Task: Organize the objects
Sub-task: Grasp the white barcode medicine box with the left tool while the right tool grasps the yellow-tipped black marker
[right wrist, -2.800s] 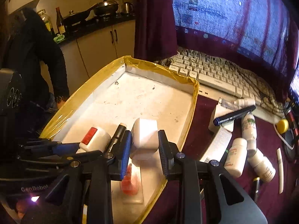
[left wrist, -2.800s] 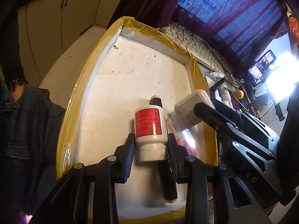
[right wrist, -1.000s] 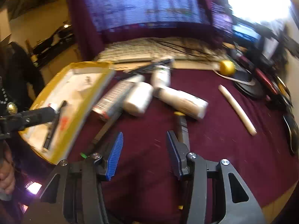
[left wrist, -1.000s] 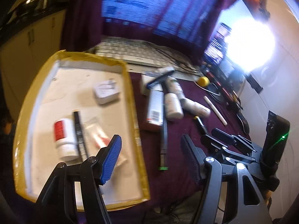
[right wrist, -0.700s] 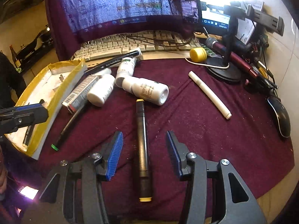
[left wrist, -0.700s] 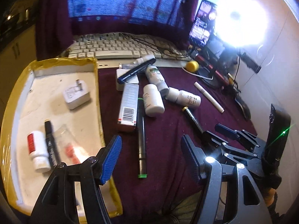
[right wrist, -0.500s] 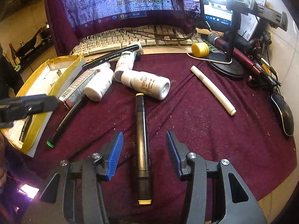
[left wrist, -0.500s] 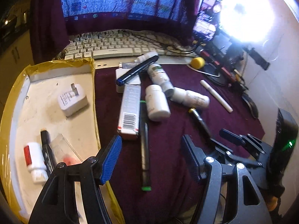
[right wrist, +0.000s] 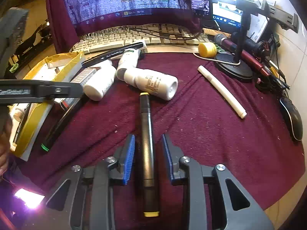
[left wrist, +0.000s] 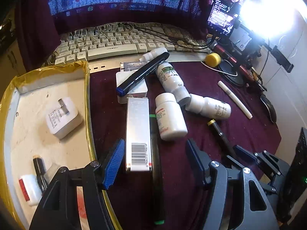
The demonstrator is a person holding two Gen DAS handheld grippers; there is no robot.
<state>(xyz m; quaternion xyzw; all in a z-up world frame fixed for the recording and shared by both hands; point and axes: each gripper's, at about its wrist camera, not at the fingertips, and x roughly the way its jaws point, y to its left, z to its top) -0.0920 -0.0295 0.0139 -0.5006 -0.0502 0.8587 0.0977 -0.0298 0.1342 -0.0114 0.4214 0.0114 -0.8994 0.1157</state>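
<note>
My left gripper is open, its jaws either side of a silver carton and a black green-tipped marker on the maroon cloth. My right gripper is open around a black yellow-tipped marker, fingers apart from it. White bottles lie beyond. The yellow-rimmed tray holds a white charger, a red-labelled bottle and a black pen.
A keyboard lies at the back under a draped monitor. A blue-capped marker rests on a white box. A white stick, yellow cap, microphone stand and mouse are to the right.
Both grippers let go of the bottle and the charger in the tray and swung right over the cloth. The left lowered onto the carton, the right onto the yellow-tipped marker, narrowing.
</note>
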